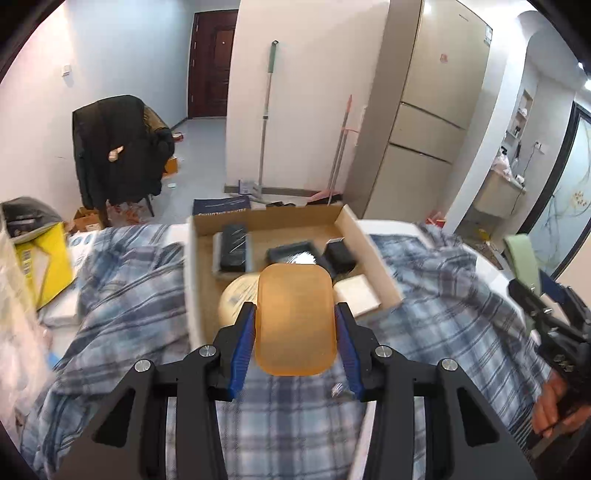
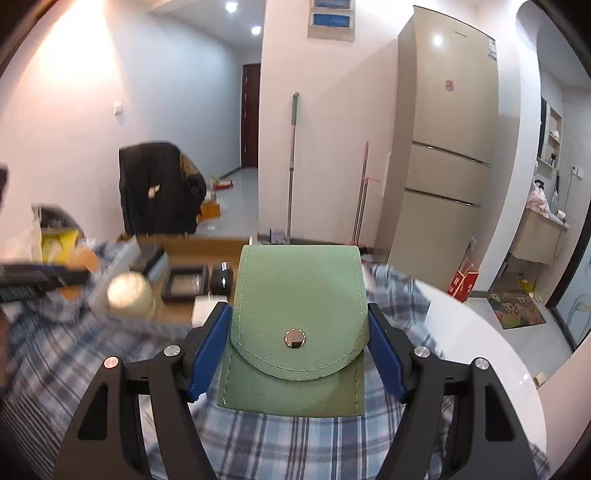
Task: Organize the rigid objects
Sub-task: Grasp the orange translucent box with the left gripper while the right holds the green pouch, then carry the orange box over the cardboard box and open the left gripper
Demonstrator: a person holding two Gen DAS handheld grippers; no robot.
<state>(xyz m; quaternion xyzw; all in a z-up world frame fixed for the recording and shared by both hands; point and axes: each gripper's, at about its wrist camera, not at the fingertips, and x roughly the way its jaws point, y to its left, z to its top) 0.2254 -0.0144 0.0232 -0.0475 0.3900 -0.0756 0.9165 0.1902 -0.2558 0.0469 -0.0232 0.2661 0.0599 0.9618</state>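
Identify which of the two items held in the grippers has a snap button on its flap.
The green pouch in the right gripper: a metal snap sits on its rounded flap. The orange translucent case in the left gripper is smooth, without flap or button.

Pale walls (image 2: pixel 74 92) enclose a room with a grey floor (image 1: pixel 199 147), lit by recessed ceiling spots (image 2: pixel 231 6) far up. A dark red door (image 1: pixel 210 62) stands at the far end of a hallway. A tall beige three-door fridge (image 2: pixel 443 147) stands at the right, with a mop (image 1: pixel 266 110) and a broom (image 1: pixel 341 147) leaning on the white partition wall (image 1: pixel 306 92) beside it. At the left a chair draped in a black coat (image 1: pixel 118 147) stands on the floor. Far right, a glass door with a painted pattern (image 1: pixel 569 206) sits past a small counter (image 2: pixel 535 236), and a floor mat (image 2: pixel 515 304) lies near it
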